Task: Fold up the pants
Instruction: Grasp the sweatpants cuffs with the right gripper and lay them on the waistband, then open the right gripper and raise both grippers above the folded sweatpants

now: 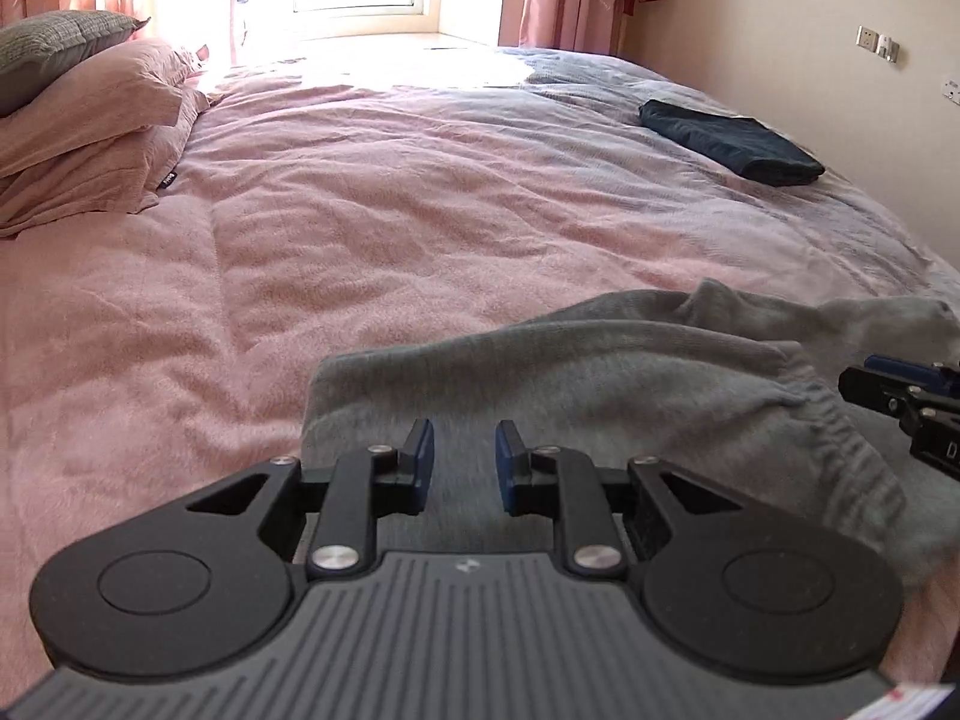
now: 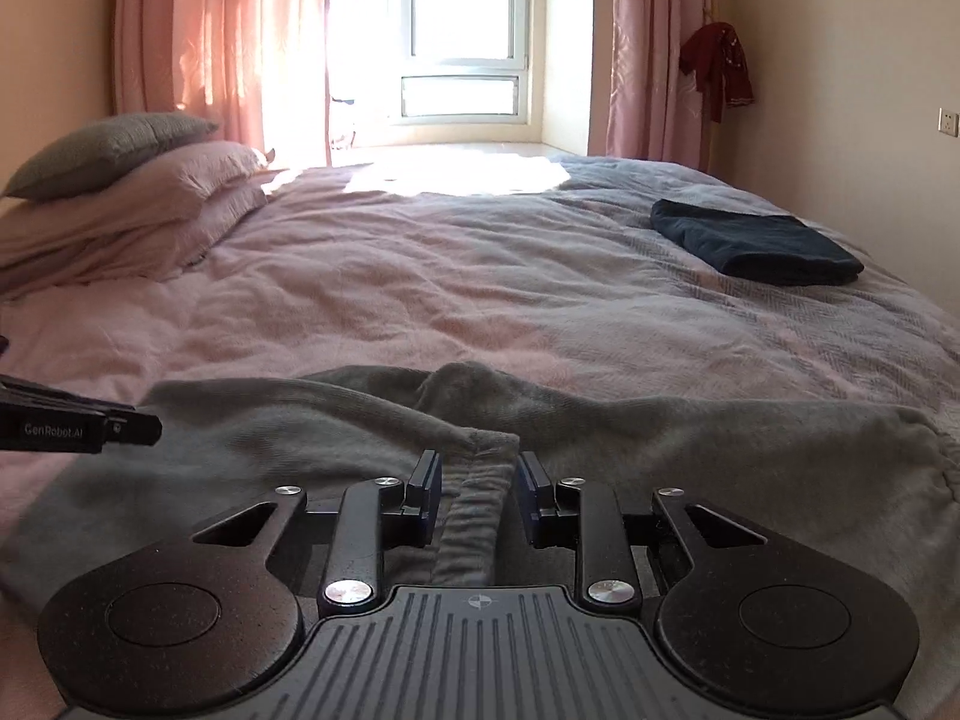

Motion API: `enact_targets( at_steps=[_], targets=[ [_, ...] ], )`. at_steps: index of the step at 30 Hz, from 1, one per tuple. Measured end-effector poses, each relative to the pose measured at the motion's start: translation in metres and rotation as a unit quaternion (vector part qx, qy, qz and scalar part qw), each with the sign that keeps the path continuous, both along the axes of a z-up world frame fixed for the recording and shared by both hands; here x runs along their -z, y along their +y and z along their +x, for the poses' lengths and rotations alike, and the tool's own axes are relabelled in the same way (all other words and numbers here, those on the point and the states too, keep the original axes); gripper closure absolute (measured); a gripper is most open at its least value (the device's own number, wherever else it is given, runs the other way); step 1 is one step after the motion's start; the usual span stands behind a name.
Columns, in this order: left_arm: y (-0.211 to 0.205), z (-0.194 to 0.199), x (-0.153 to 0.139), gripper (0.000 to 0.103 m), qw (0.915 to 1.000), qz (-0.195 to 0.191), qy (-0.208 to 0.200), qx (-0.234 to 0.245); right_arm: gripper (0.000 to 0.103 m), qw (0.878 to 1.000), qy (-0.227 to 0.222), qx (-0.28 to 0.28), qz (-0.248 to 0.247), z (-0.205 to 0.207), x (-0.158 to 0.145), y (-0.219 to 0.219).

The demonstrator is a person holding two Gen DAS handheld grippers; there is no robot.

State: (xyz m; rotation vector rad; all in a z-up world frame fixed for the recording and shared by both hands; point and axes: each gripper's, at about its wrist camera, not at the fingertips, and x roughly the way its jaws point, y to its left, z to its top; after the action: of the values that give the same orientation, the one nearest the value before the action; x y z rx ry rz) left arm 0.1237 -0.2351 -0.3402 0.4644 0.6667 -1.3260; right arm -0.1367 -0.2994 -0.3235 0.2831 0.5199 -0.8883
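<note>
Grey sweatpants (image 1: 600,372) lie crumpled on the near part of the pink bed cover (image 1: 390,210). My left gripper (image 1: 465,450) is at their left end, and grey cloth fills the narrow gap between its blue pads. My right gripper (image 2: 477,480) is shut on a ridge of the pants' gathered waistband (image 2: 474,516), which runs up between its pads. The pants (image 2: 720,450) spread to both sides of it. Each gripper shows in the other's view: the right gripper (image 1: 864,384) at the right edge, the left gripper (image 2: 144,426) at the left edge.
A folded dark blue garment (image 2: 756,240) rests at the far right of the bed, close to the wall. Stacked pillows (image 2: 120,210) lie at the far left. Behind the bed are a bright window (image 2: 456,30) and pink curtains.
</note>
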Motion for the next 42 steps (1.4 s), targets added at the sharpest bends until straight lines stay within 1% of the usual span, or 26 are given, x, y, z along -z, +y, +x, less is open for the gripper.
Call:
enact_targets(
  at_steps=[1,3,5,6,7,8,10,11,12,13,14,15,16,18,20,22,25,28,30,33,38,42],
  targets=[
    [0.015,-0.005,-0.003,0.086,1.0,0.001,-0.003,-0.002,0.08,1.0,-0.005,-0.004,0.0,-0.008,-0.004,0.013],
    [0.042,-0.013,-0.005,0.086,0.9999,0.011,-0.001,-0.006,0.08,1.0,-0.001,-0.015,0.002,-0.017,-0.004,0.037],
    [0.062,-0.018,0.0,0.086,0.9996,0.021,0.008,-0.016,0.08,0.999,0.023,-0.029,0.004,-0.014,0.007,0.052],
    [0.069,-0.02,0.005,0.085,0.9994,0.024,0.013,-0.02,0.08,0.998,0.043,-0.032,0.017,-0.009,0.017,0.052],
    [0.072,-0.021,0.01,0.085,0.9993,0.025,0.013,-0.023,0.08,0.997,0.063,-0.025,0.028,-0.003,0.027,0.05],
    [0.073,-0.023,0.014,0.085,0.9991,0.028,0.014,-0.029,0.079,0.997,0.071,-0.02,0.024,0.0,0.035,0.049],
    [0.073,-0.027,0.011,0.085,0.9985,0.031,0.007,-0.044,0.077,0.996,0.083,-0.02,0.007,0.004,0.035,0.052],
    [0.071,-0.03,0.008,0.085,0.9981,0.035,0.005,-0.05,0.074,0.996,0.084,-0.02,0.01,0.004,0.031,0.054],
    [0.071,-0.032,0.005,0.083,0.9977,0.038,0.006,-0.055,0.073,0.997,0.078,-0.021,0.018,0.003,0.026,0.054],
    [0.071,-0.034,0.003,0.082,0.9974,0.041,0.008,-0.058,0.069,0.997,0.067,-0.021,0.027,0.0,0.021,0.055],
    [0.073,-0.038,-0.001,0.079,0.9974,0.042,0.009,-0.058,0.064,0.998,0.055,-0.018,0.038,-0.006,0.018,0.056],
    [0.075,-0.043,-0.003,0.074,0.9975,0.043,0.008,-0.056,0.062,0.998,0.047,-0.013,0.045,-0.011,0.015,0.058],
    [0.078,-0.047,-0.005,0.072,0.9976,0.043,0.005,-0.054,0.058,0.998,0.042,-0.008,0.05,-0.017,0.013,0.061],
    [0.086,-0.056,-0.009,0.065,0.9976,0.046,0.002,-0.051,0.055,0.997,0.034,0.006,0.062,-0.028,0.009,0.066],
    [0.094,-0.064,-0.01,0.061,0.9975,0.05,0.004,-0.05,0.051,0.997,0.035,0.016,0.073,-0.038,0.008,0.071],
    [0.1,-0.072,-0.011,0.058,0.997,0.061,0.003,-0.048,0.051,0.996,0.036,0.027,0.074,-0.047,0.008,0.077],
    [0.109,-0.084,-0.011,0.058,0.9966,0.07,0.004,-0.043,0.05,0.996,0.028,0.042,0.078,-0.063,0.004,0.084],
    [0.116,-0.094,-0.014,0.057,0.9966,0.07,-0.001,-0.044,0.049,0.995,0.019,0.049,0.084,-0.078,-0.002,0.09],
    [0.12,-0.1,-0.017,0.054,0.9966,0.069,-0.005,-0.045,0.049,0.995,0.016,0.053,0.085,-0.086,-0.005,0.094],
    [0.126,-0.107,-0.021,0.053,0.9969,0.067,-0.012,-0.041,0.049,0.994,0.012,0.057,0.089,-0.096,-0.007,0.098],
    [0.127,-0.112,-0.022,0.052,0.9969,0.068,-0.016,-0.037,0.049,0.993,0.004,0.072,0.097,-0.108,-0.007,0.098],
    [0.128,-0.104,-0.02,0.051,0.997,0.067,-0.013,-0.037,0.049,0.991,0.004,0.083,0.102,-0.115,-0.005,0.094]
  ],
)
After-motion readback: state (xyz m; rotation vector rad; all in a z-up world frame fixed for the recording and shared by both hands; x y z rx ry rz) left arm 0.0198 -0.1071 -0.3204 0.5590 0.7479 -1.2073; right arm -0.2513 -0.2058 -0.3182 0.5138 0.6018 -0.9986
